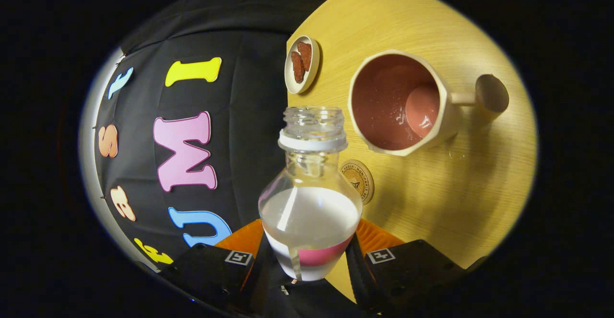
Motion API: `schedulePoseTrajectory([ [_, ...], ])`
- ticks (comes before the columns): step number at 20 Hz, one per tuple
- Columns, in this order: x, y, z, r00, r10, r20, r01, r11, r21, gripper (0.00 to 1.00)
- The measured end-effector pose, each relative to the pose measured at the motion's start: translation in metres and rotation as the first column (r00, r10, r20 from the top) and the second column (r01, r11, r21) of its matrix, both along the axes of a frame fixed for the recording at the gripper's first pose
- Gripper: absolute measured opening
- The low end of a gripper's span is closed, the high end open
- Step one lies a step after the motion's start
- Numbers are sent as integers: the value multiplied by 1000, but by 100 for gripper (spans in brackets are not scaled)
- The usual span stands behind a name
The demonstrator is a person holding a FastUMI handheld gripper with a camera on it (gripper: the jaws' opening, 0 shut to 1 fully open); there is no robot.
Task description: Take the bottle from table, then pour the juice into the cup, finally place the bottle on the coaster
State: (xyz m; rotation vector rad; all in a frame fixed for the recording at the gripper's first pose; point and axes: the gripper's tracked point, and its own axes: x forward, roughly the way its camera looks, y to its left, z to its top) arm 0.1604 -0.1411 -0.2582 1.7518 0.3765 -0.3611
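1. The tabletop (479, 203) is pale wood, its edge running against the black cloth wall.
2. The claw (309, 255) pinches the bottle (311, 203) low on its body, both fingers pressing its sides, leaving the uncapped mouth clear to pour.
3. The bottle is tipped, its liquid lying slanted.
4. The cup (400, 102) stands beyond and right of the mouth, apparently empty, so pouring looks unstarted.
5. The coaster (359, 180) lies just behind the bottle, free.
6. A small dish (302, 64) sits at the tabletop's edge.
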Motion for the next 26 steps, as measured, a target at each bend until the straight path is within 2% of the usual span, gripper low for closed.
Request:
schedulePoseTrajectory([
  [6, 4, -3, 0, 998, -57, -14, 59, 988, 144, 72],
  [10, 6, -4, -1, 998, -57, -41, 65, 974, 219, 72],
  [18, 10, -15, -2, 989, -128, -70, 145, 923, 356, 72],
  [26, 12, -11, 2, 990, -119, -80, 142, 890, 434, 72],
])
